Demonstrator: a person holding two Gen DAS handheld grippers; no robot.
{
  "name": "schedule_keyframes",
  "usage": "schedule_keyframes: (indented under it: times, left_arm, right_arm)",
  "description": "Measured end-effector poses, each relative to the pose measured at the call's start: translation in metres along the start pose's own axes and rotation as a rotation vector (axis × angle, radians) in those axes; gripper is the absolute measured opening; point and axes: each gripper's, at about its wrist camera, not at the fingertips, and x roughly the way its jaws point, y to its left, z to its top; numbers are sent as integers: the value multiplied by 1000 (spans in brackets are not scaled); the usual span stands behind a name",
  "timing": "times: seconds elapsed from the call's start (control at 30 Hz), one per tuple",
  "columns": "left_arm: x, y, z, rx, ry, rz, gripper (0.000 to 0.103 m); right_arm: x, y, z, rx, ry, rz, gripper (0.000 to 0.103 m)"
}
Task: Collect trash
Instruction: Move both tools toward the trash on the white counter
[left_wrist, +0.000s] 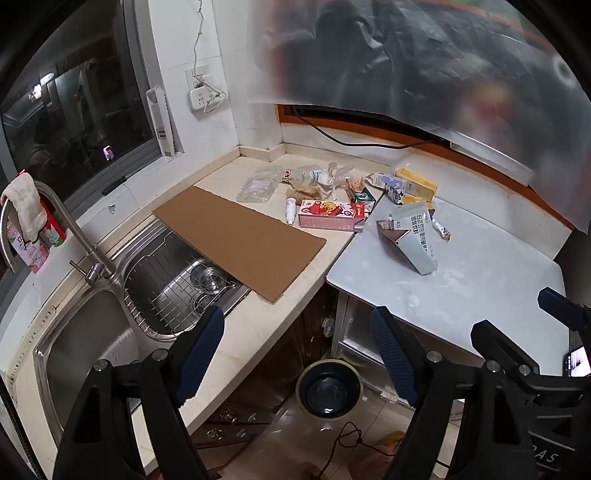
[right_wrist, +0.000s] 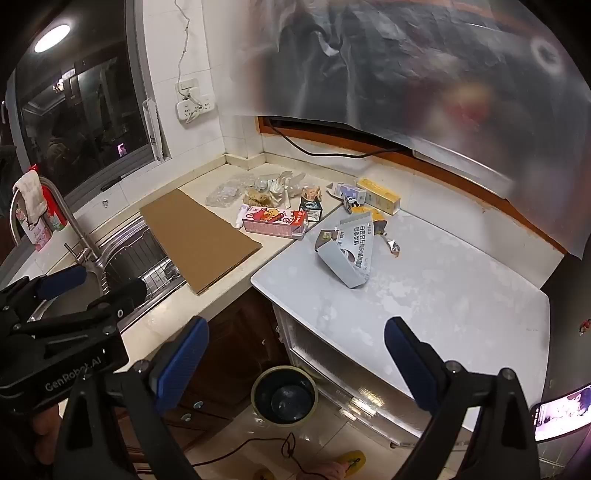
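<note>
The trash lies in a loose cluster at the back of the corner worktop (left_wrist: 258, 332): a flattened grey carton (left_wrist: 410, 240) on the white table surface (left_wrist: 480, 280), a pink box with a cartoon print (left_wrist: 330, 215) just left of it on the beige stone, a small white bottle (left_wrist: 291, 210) touching the box's left end, a crumpled clear plastic bag (left_wrist: 258, 184) further back, a plastic bottle (left_wrist: 304, 176) lying on its side, a small green carton (left_wrist: 364, 195) and a yellow box (left_wrist: 415, 182) behind the grey carton. A sheet of brown cardboard (left_wrist: 240, 240) lies flat left of the cluster, its lower edge overhanging the steel sink (left_wrist: 92, 350). On the floor below the worktop stands a round bin (left_wrist: 328, 389) with a dark liner. The left gripper (left_wrist: 299, 354) hangs above that bin, spread wide and holding nothing. The right gripper (right_wrist: 295, 365) is likewise wide apart and bare, hovering near the front edge of the white surface, well apart from the trash.
</note>
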Motion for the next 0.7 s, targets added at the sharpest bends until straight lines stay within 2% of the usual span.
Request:
schedule_keyframes:
  times: [0.7]
  left_arm:
    - [3,-1,-10,-4,30,-6,80]
  right_arm:
    - [-7,0,-9,7,4,10,97]
